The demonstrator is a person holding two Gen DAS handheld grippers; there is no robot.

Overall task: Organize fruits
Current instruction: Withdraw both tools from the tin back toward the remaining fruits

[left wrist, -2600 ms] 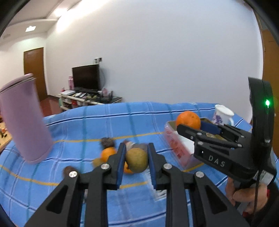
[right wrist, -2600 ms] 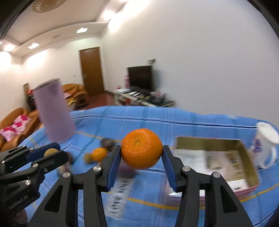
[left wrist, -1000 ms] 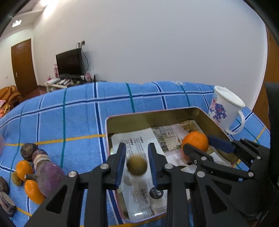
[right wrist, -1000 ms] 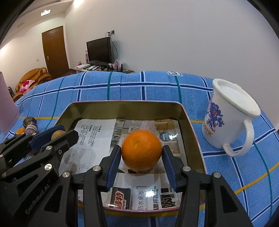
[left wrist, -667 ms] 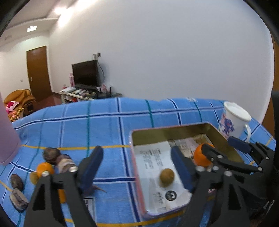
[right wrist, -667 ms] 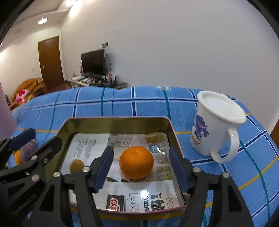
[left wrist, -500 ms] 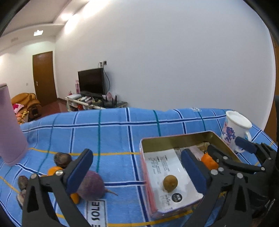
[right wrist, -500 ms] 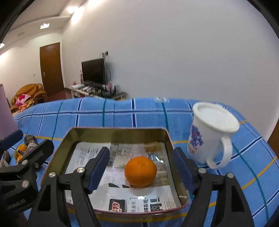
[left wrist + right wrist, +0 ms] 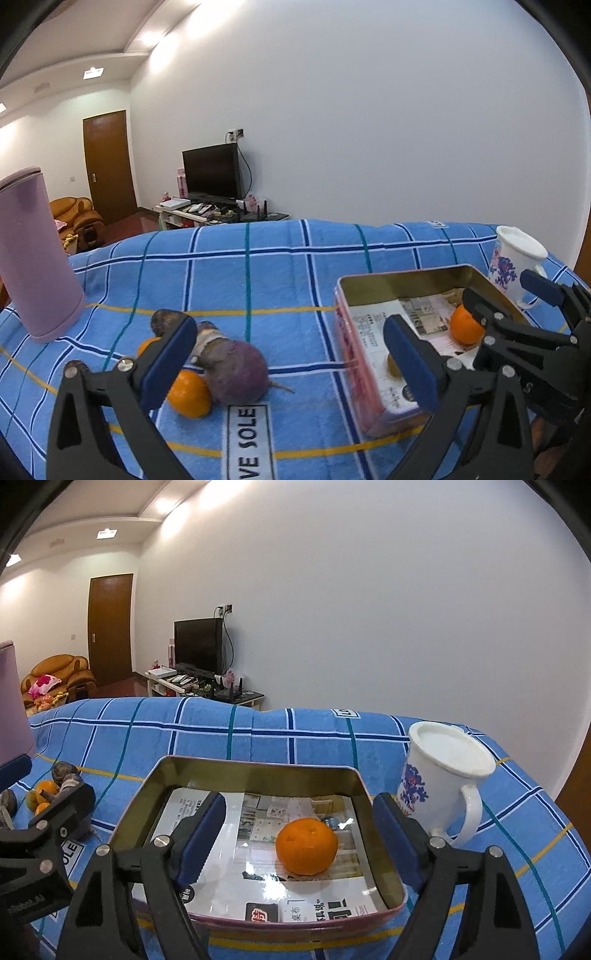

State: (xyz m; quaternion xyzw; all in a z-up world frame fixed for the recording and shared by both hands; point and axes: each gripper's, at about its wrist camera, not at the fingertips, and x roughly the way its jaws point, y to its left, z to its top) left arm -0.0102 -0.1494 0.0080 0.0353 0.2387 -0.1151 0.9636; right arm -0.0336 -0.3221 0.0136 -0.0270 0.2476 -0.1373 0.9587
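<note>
A gold tin (image 9: 255, 766) lined with printed paper stands on the blue checked cloth. Inside it lie an orange (image 9: 306, 845) and a small brown fruit (image 9: 393, 363), the latter half hidden by a finger. My right gripper (image 9: 299, 801) is open, held back from the orange and touching nothing. My left gripper (image 9: 291, 347) is open wide and empty, above the cloth between the tin (image 9: 369, 291) and a pile of fruit. That pile holds a purple beet-like root (image 9: 236, 371), an orange (image 9: 188, 393) and darker pieces. The right gripper (image 9: 502, 291) also shows over the tin.
A white mug (image 9: 439, 782) with blue flowers stands just right of the tin. A tall lilac canister (image 9: 33, 258) is at the far left of the cloth. The cloth's far edge drops toward a room with a TV stand and sofa.
Both grippers opened and let go: the brown fruit and the orange now lie in the tin. Both drew back, and the left one swung left to face the fruit pile.
</note>
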